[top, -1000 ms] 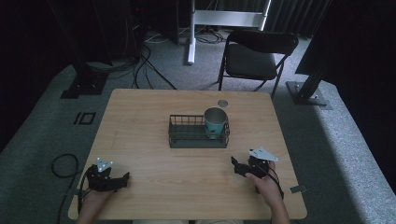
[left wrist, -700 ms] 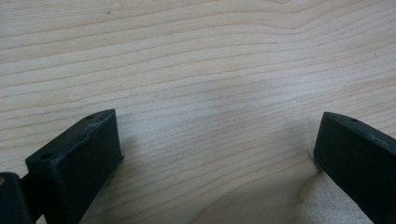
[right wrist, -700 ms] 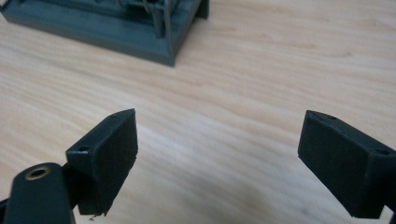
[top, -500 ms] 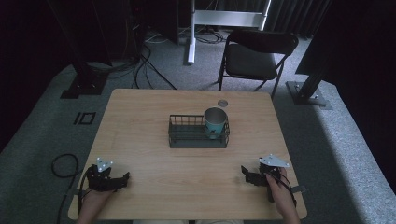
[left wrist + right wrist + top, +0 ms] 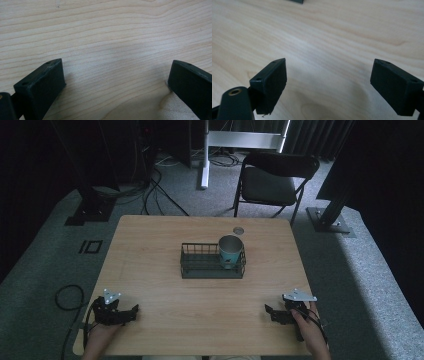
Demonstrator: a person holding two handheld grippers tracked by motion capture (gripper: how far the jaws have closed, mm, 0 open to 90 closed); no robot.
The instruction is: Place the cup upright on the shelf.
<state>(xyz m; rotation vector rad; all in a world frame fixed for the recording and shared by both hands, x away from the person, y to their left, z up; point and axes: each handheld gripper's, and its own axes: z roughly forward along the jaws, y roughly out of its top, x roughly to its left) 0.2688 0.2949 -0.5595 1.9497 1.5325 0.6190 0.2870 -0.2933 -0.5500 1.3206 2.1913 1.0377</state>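
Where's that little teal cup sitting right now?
In the high view, the teal cup stands upright in the right end of the wire basket at the table's middle.

Bare table [image 5: 150, 255] between near edge and wire basket [image 5: 200, 268]; cup [image 5: 230, 251] upright in basket's right end.

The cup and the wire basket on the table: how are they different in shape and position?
The cup is a round, solid-walled teal vessel; the wire basket is a dark rectangular open grid. The cup stands upright inside the basket's right end and rises above its rim, while the basket sits low on the table. Both are mid-table, beyond both grippers.
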